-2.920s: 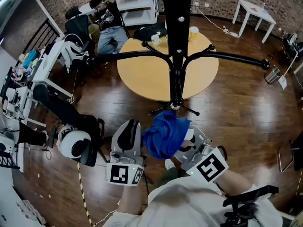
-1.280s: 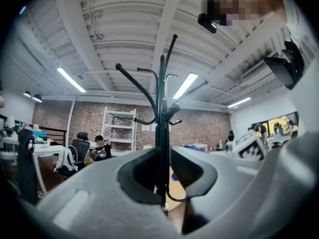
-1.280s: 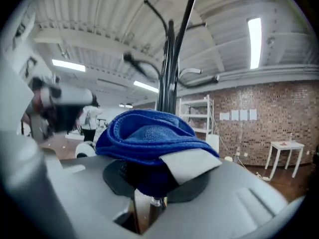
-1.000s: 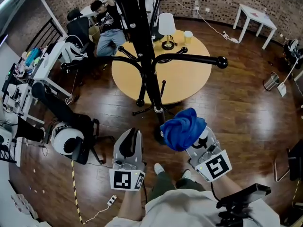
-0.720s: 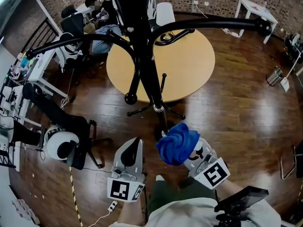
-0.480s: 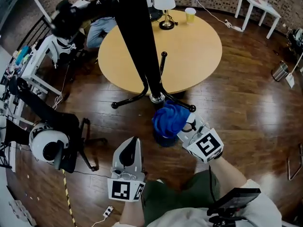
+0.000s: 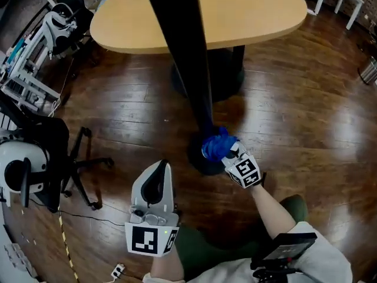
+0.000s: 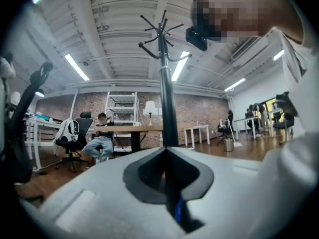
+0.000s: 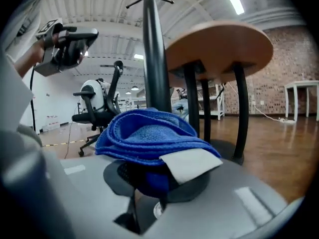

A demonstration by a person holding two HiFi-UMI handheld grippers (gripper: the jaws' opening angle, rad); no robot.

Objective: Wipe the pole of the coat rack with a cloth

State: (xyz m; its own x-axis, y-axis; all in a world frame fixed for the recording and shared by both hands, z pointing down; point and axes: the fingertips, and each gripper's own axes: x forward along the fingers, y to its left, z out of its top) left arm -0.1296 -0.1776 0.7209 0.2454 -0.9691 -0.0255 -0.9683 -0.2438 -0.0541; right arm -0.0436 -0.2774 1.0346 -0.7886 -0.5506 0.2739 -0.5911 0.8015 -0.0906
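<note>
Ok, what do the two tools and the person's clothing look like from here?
Both the left tool and right tool have smooth pale-grey shells with black padded insets, each carrying a white cube with black square markers. The person wears a pale top and dark green trousers.

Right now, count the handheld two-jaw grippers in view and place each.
2. The grey left gripper, shut and empty, is above the wooden floor; the right gripper holds the blue cloth at the black coat-rack pole's foot. None hidden.

The head view cuts the pole (image 7: 187,58) off above, and the cloth (image 7: 217,147) hides its foot, perhaps touching it.
</note>
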